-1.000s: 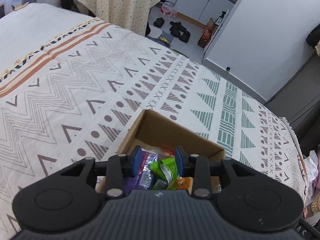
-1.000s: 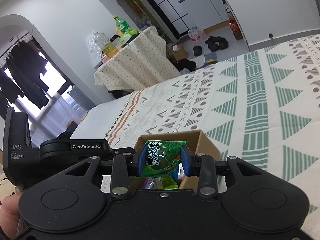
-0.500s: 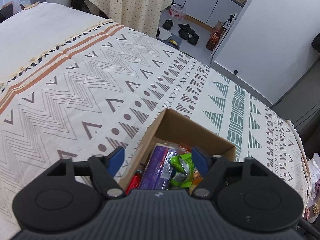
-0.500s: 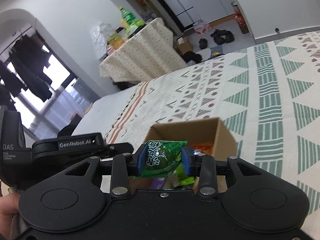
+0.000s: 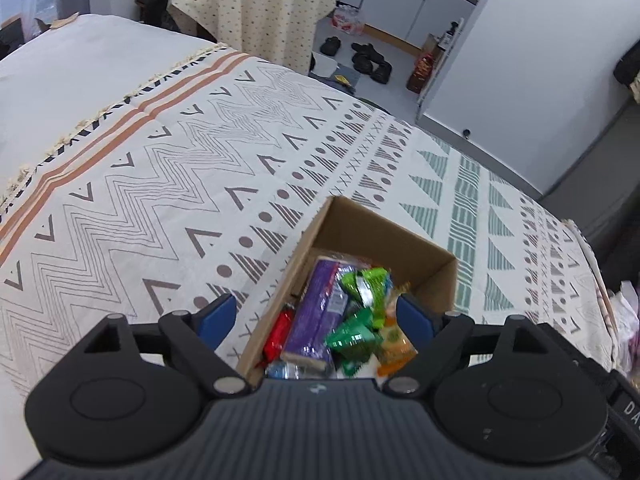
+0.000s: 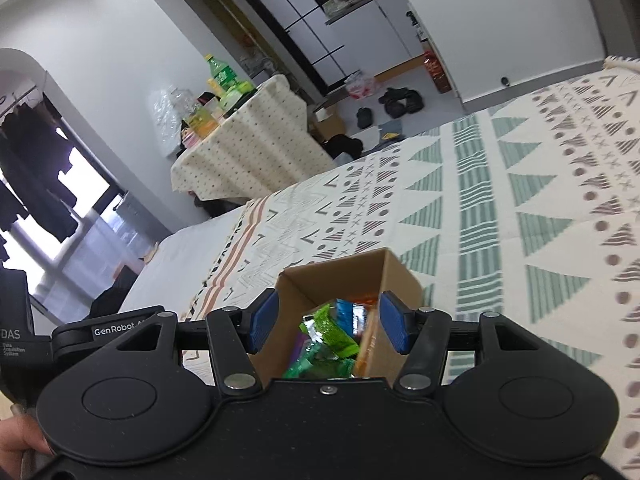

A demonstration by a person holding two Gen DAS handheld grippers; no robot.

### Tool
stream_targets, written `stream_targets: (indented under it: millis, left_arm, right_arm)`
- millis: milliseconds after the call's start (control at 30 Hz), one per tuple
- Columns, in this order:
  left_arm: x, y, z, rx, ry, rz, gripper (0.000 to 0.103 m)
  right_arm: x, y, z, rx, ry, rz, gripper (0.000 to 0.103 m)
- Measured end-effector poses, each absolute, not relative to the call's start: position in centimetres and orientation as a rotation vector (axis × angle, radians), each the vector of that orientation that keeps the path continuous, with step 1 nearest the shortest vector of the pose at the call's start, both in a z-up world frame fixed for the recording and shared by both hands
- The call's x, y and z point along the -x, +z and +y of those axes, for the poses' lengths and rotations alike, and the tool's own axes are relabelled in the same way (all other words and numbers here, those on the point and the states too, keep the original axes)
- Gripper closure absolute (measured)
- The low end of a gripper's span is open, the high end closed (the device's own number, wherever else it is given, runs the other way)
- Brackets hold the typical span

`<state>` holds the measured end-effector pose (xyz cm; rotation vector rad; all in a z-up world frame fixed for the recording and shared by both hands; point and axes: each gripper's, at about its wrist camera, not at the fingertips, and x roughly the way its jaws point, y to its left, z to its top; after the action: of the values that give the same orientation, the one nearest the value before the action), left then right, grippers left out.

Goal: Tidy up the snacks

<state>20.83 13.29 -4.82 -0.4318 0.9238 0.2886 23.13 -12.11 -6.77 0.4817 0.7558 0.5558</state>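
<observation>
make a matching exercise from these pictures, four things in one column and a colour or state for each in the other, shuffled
Things:
1. brown cardboard box
2. long flat snack packet
3. left gripper
4. small twisted candy wrapper

Colour or state:
A. red
B. open, nothing between the pads
C. purple
D. holding snacks on the patterned bedspread

Pairs: 1-D, 2-C, 3-B, 4-A

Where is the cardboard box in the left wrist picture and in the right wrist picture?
Left wrist view: cardboard box sits lower centre, above the gripper.
Right wrist view: cardboard box sits lower centre, between the blue pads.
Shared landmark: the dotted tablecloth beyond the bed.
</observation>
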Motion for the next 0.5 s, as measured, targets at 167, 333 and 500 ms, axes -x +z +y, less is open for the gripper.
stream_targets:
  millis: [167, 333, 500]
  left_arm:
    - [-19.6, -4.1, 12.4, 0.435, 0.235, 0.930, 0.010]
    - [-18.2, -2.9, 11.2, 0.408, 0.194, 0.926, 0.008]
    - [-16.5, -1.7, 10.6, 0.397, 0.186, 0.913, 0.006]
  right_arm:
    - [-21.4, -6.0, -13.6, -0.467, 0.514, 0.755, 0.047]
    - [-19.2, -4.9, -14.6, -0.450, 0.486, 0.744, 0.045]
    - [-16.9, -4.1, -15.9, -0.445, 0.465, 0.726, 0.040]
